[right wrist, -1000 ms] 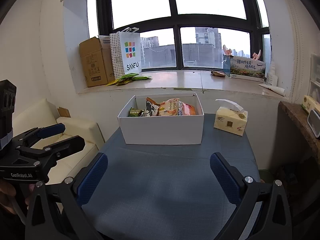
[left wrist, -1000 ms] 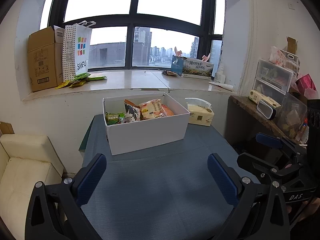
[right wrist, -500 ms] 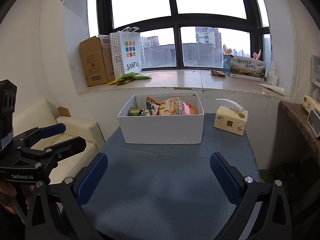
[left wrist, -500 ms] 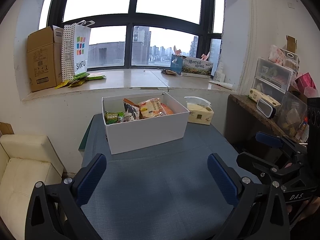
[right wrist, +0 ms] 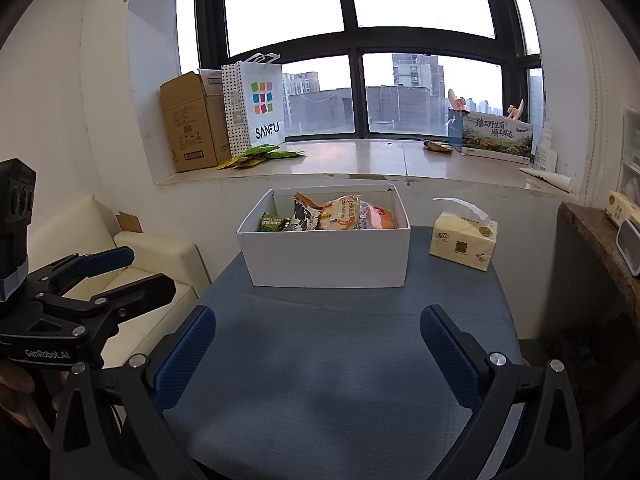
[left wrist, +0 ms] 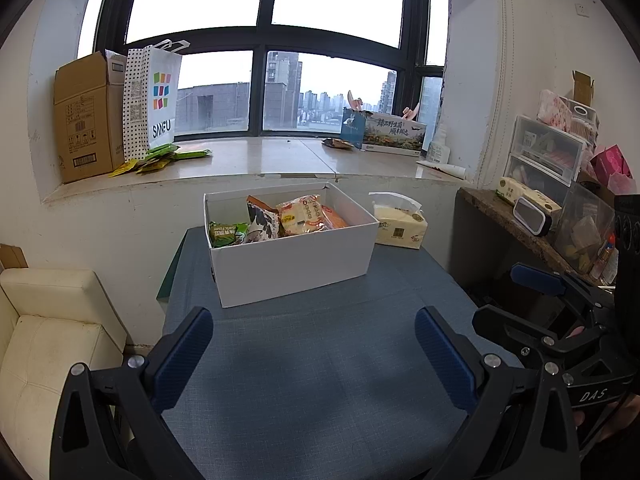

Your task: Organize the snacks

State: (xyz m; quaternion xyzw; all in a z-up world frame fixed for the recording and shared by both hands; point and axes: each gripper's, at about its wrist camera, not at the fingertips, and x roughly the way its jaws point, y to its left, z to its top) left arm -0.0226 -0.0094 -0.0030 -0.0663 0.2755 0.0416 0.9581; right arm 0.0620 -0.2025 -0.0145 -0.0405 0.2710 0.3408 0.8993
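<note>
A white box stands at the far side of the blue-grey table and holds several snack packets. It also shows in the right wrist view with the snack packets inside. My left gripper is open and empty, held above the table's near part, well short of the box. My right gripper is open and empty too, at a like distance. Each gripper shows in the other's view, the right one and the left one, both open.
A tissue pack lies to the right of the box. Green packets, a paper bag and a cardboard box sit on the windowsill. A cream sofa stands left, a cluttered shelf right.
Both grippers have stayed open and almost still. The left view has drifted very slightly, so the box sits a touch lower in it.
</note>
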